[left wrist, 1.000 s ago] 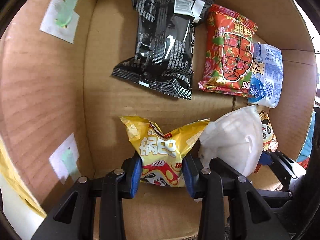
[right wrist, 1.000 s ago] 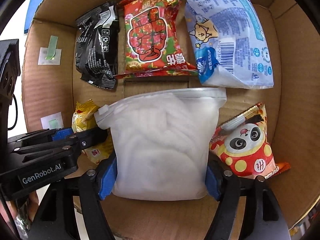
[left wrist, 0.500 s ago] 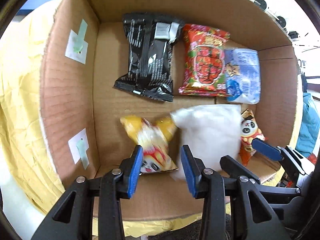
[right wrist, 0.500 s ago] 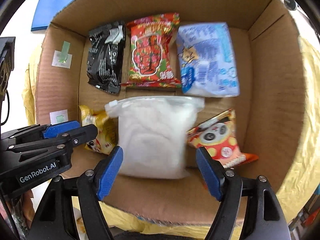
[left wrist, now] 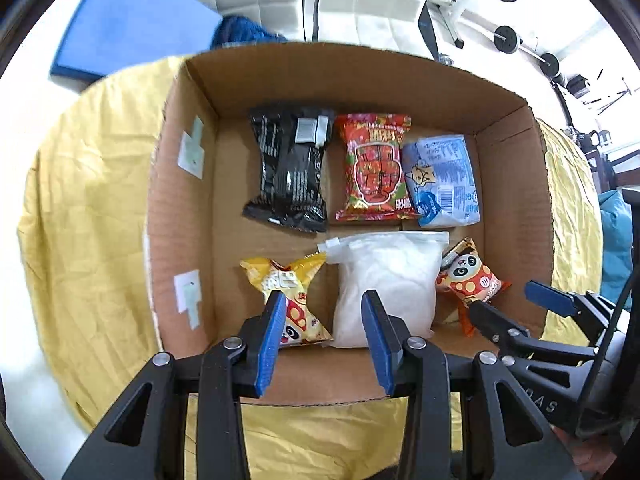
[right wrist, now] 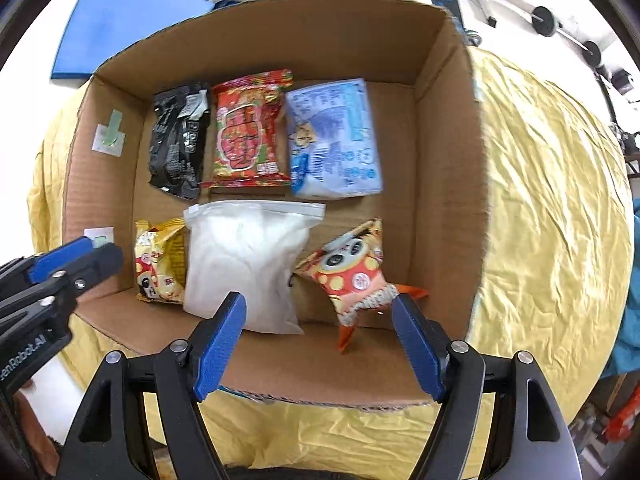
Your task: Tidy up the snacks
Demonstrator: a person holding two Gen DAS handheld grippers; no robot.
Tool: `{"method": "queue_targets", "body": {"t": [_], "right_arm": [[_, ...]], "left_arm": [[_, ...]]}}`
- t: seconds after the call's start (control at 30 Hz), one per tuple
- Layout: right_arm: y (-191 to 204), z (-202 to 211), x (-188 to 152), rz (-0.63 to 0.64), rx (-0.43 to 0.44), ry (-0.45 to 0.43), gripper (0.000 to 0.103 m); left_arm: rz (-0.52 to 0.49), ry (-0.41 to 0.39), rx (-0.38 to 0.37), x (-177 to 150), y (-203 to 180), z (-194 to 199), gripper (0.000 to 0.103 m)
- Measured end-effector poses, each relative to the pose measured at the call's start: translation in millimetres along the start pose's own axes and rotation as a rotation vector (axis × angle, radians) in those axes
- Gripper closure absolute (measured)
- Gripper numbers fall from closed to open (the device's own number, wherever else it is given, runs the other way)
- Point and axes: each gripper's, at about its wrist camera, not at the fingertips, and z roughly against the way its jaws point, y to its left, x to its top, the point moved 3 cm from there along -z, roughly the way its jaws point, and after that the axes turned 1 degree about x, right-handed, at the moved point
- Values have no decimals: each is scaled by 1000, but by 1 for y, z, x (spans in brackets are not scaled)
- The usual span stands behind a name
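An open cardboard box (left wrist: 182,216) (right wrist: 444,184) holds several snacks. The back row has a black pack (left wrist: 290,168) (right wrist: 178,142), a red pack (left wrist: 376,168) (right wrist: 248,132) and a blue-white pack (left wrist: 442,180) (right wrist: 334,140). In front lie a yellow pack (left wrist: 290,296) (right wrist: 158,264), a white pouch (left wrist: 386,276) (right wrist: 244,264) and a red panda pack (left wrist: 468,276) (right wrist: 352,272). My left gripper (left wrist: 324,316) hangs open above the box's near edge, holding nothing. My right gripper (right wrist: 320,320) is open and empty too, raised over the near edge.
The box sits on a crumpled yellow cloth (left wrist: 88,208) (right wrist: 552,216). A blue mat (left wrist: 128,20) (right wrist: 128,12) lies behind on the floor. Exercise gear (left wrist: 508,36) stands at the far right. White stickers (left wrist: 191,152) mark the box's left wall.
My left gripper let go of the yellow pack and my right let go of the white pouch. Both have pulled up and back out of the box.
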Motion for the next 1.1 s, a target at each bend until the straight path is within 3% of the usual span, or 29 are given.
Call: {"method": "queue_targets", "body": {"t": [0.07,0.17,0.2,0.27,0.3,0.33,0.47,0.53,0.8,1.1], "right_arm": [[-10,14,-8,-10,-6,-12,25],[-15,14,-12,-25,-25,-23,25],[-17,15,-13,-32,-27,-31,22],[-20,17,-14,-40,-34,-48,7],[-22,19,-15,-44,-38,-57,5],[-23,20,-16,-47,-44,-64,1],[-28,24,-17,-65,-64,-89,0],[-30,26,-17,-70,-69,-96,0],[-37,37,-28,-95,-77,-121,0],[-38,86,-62,-85,-79,-214,0]], "left_arm": [[-7,-19,20,1,-1,6,63],[-1,-39,18,0,-1,5,48],[2,-48,16,0,-1,5,39],[5,-69,21,0,2,6,23],[7,-78,29,0,2,7,12],[8,-87,37,0,2,7,8],[14,-96,34,-2,5,6,7],[19,-103,30,-2,6,7,1],[42,-127,39,-12,8,11,1],[40,-246,51,-38,0,61,1]]}}
